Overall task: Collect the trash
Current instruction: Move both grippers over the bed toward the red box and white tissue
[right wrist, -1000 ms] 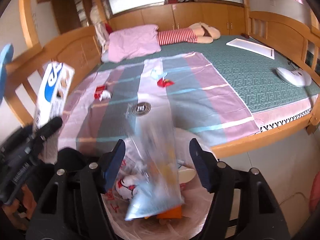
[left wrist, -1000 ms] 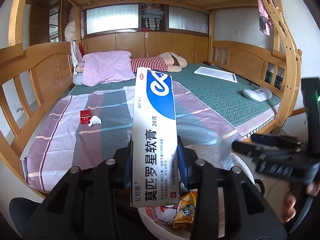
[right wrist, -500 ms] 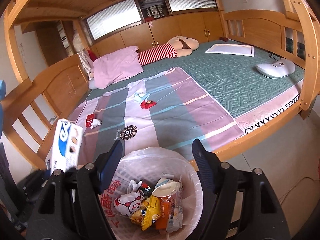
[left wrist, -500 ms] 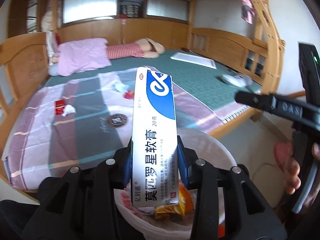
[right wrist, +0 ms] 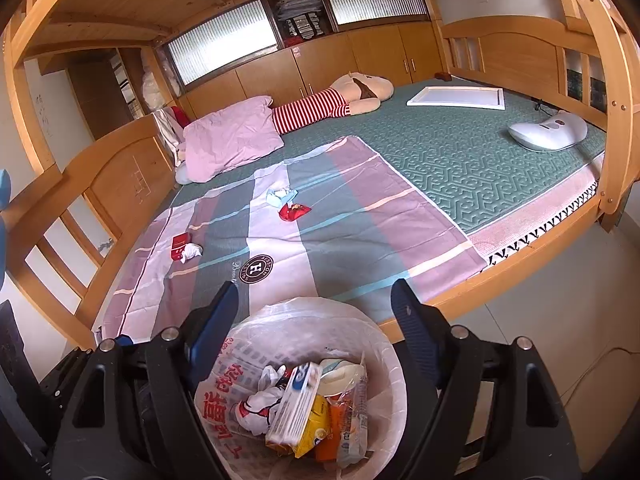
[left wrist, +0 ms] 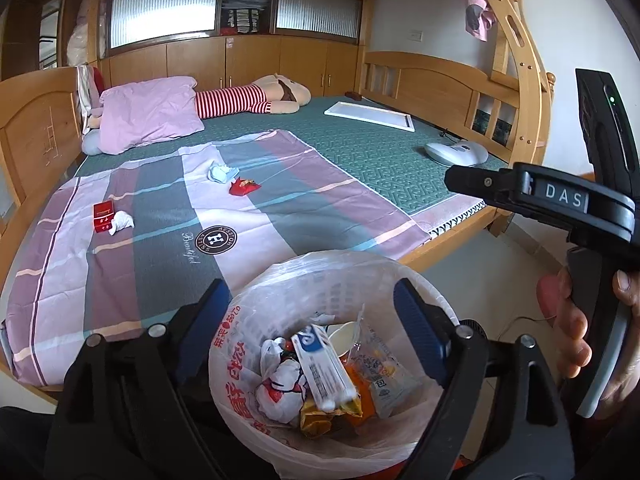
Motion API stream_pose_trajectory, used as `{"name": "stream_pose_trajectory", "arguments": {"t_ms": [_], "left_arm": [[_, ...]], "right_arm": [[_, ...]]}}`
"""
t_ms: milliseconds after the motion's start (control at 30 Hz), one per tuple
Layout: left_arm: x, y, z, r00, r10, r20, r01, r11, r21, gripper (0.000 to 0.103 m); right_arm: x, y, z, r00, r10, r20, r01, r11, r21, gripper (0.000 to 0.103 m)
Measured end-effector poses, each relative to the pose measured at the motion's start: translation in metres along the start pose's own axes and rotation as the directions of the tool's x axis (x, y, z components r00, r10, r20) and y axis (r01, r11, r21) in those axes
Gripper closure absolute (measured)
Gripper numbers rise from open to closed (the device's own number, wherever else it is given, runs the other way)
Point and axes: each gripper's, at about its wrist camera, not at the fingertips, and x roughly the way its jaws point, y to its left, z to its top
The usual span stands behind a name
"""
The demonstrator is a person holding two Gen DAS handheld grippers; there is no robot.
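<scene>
Ointment box (left wrist: 323,369) lies in the bin (left wrist: 256,320), long axis slanting toward the bed; both claws, left (left wrist: 310,312) and right (right wrist: 314,312), gape empty.

"DAS" stands on the right tongs (left wrist: 566,200); the bedsheet (left wrist: 160,216) badge (left wrist: 216,237) shows "H" beside "Beautiful".

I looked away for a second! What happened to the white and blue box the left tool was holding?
The left tool let go of the white and blue box. It dropped into the trash bin and lies on the wrappers. Both tools are open now. The red packet, tissue and red wrapper stayed on the bed.
</scene>
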Motion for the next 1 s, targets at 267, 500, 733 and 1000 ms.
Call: {"name": "stream_pose_trajectory", "arguments": {"t_ms": [267, 500, 733, 1000], "left_arm": [[0.000, 0.022, 0.003, 0.999, 0.048, 0.018, -0.047, 0.998, -0.040, 0.008], [-0.009, 0.117, 0.006, 0.979, 0.199, 0.045, -0.181, 0.950, -0.256, 0.004], [-0.008, 0.272, 0.003, 0.913, 0.404, -0.046, -0.366, 0.766, -0.528, 0.004], [0.039, 0.419, 0.015, 0.826, 0.513, -0.233, -0.538, 0.597, -0.595, 0.004]], "right_arm": [[0.013, 0.023, 0.000, 0.995, -0.085, 0.053, 0.088, 0.995, -0.047, 0.007], [0.027, 0.085, 0.007, 0.969, -0.090, 0.230, 0.138, 0.969, -0.203, 0.003], [0.105, 0.129, 0.036, 0.998, 0.063, 0.016, -0.060, 0.985, -0.163, 0.003], [0.248, 0.240, 0.052, 0.963, 0.153, -0.221, -0.192, 0.967, -0.166, 0.015]]}}
